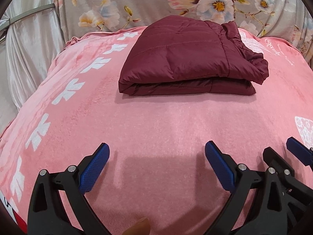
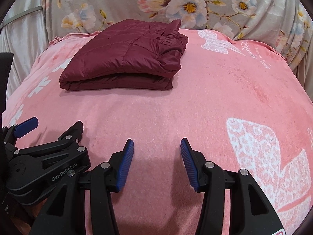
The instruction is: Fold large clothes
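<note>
"genrobot.ai" marks the left hand-held gripper point(image 2: 29, 129); both it and the right hand-held gripper point(image 2: 157, 146) gape empty, folded jacket point(image 2: 125, 58) beyond.

Your jacket point(image 1: 185, 58) lies folded on the blanket point(image 1: 156, 127), the floral cloth point(image 1: 146, 4) behind it, both grippers before it

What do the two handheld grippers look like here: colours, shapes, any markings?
Both are alike: black plastic frames with silver round bolts. The left gripper and right gripper have blue textured pads on their fingers. White "GenRobot.AI" lettering marks the left gripper's body.
</note>
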A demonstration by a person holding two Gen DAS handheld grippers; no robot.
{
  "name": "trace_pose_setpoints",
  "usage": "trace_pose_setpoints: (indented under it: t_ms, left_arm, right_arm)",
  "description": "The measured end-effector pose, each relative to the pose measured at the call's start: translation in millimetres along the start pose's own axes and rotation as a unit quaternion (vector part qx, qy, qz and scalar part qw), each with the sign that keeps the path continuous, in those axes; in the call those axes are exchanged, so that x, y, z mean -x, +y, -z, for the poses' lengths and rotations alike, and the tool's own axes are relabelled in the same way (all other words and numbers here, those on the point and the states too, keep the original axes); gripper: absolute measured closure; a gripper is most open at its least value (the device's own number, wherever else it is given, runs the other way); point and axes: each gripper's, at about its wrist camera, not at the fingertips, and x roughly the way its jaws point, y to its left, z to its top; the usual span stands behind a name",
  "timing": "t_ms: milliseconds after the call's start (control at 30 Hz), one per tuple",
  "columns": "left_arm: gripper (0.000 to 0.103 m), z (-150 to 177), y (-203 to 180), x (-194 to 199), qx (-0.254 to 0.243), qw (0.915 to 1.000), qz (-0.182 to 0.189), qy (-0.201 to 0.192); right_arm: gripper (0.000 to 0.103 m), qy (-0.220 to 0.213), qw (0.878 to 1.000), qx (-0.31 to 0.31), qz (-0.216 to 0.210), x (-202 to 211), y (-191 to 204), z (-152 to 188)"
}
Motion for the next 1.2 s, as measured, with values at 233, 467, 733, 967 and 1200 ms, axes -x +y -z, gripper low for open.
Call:
trace_pose_setpoints:
  t_ms: [233,467,733,967,1200]
  left_arm:
    - [0.007,0.0,0.2,2.4,0.003,0.9999,-0.009,-0.005]
    - [0.008,-0.3,1.0,2.7,0.003,0.9999,-0.009,-0.007]
    - [0.008,-0.3,2.0,2.9,0.004,0.9999,-0.009,-0.009]
    - [0.008,-0.9,2.7,5.5,0.006,0.9999,-0.012,-0.011]
    - [0.009,-1.4,2.7,5.9,0.006,0.9998,-0.013,-0.012]
  right_arm:
    - [0.054,-0.002,1.0,0.001,0.003,0.5,3.0,-0.1]
    - [0.054,-0.004,1.0,0.004,0.005,0.6,3.4,-0.3]
    - [0.054,-0.006,1.0,0.005,0.008,2.5,4.2,-0.2]
    - [0.054,-0.008,1.0,0.006,0.011,4.2,5.9,-0.7]
    - [0.054,-0.008,1.0,0.007,0.012,4.4,6.5,-0.5]
